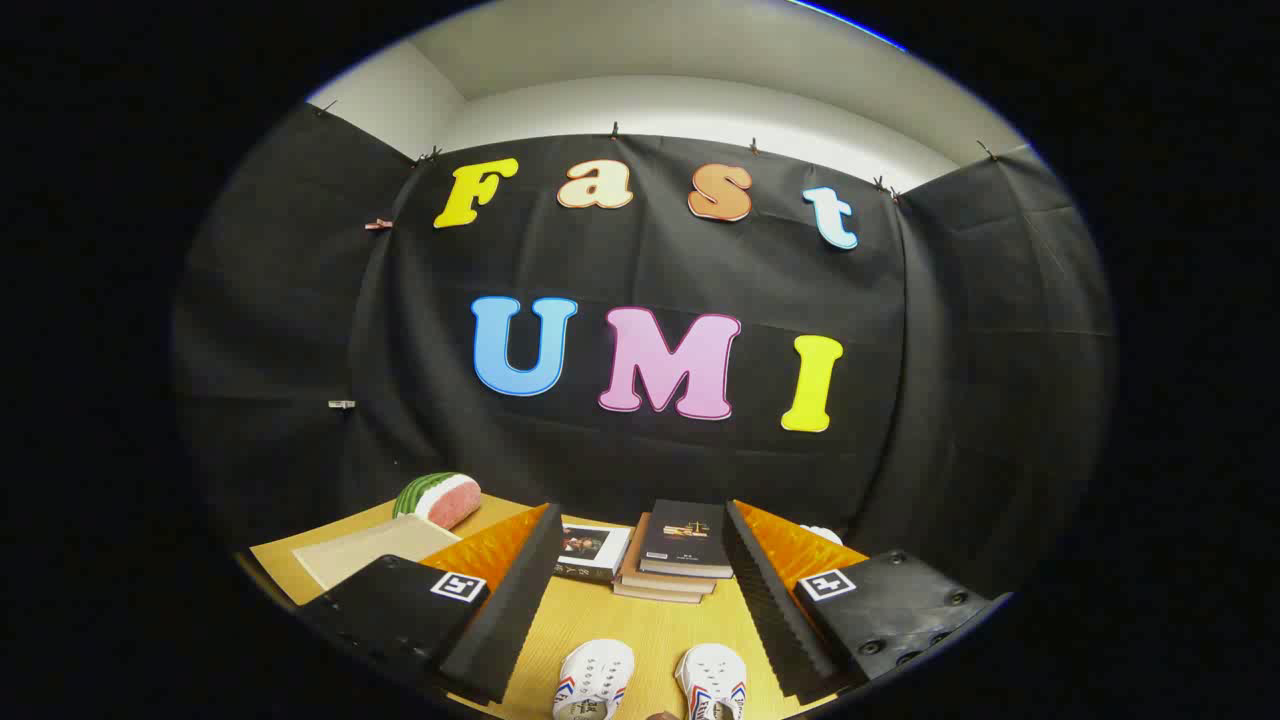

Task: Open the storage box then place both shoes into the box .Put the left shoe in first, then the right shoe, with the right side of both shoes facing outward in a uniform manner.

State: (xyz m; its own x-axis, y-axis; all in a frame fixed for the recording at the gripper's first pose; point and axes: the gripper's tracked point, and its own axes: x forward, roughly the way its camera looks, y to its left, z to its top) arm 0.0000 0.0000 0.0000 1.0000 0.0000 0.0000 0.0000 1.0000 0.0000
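Two white canvas shoes with red and blue side stripes lie side by side on the light wooden tabletop (pixel 640 630), the left-hand shoe (pixel 594 680) and the right-hand shoe (pixel 712 684), with their toes pointing away toward the booth wall and their long axes running roughly along the fingers. Both sit between the fingers (low down, near their base). The gripper (pixel 640 540) has its jaws spread wide and grips nothing; neither finger touches a shoe. Bare tabletop runs from the toes to a stack of dark-covered books (pixel 680 560) just beyond the fingertips, with a smaller picture-covered book (pixel 592 550) beside it. Farther left lie a pale flat mat (pixel 370 550) and a plush watermelon slice (pixel 438 498).
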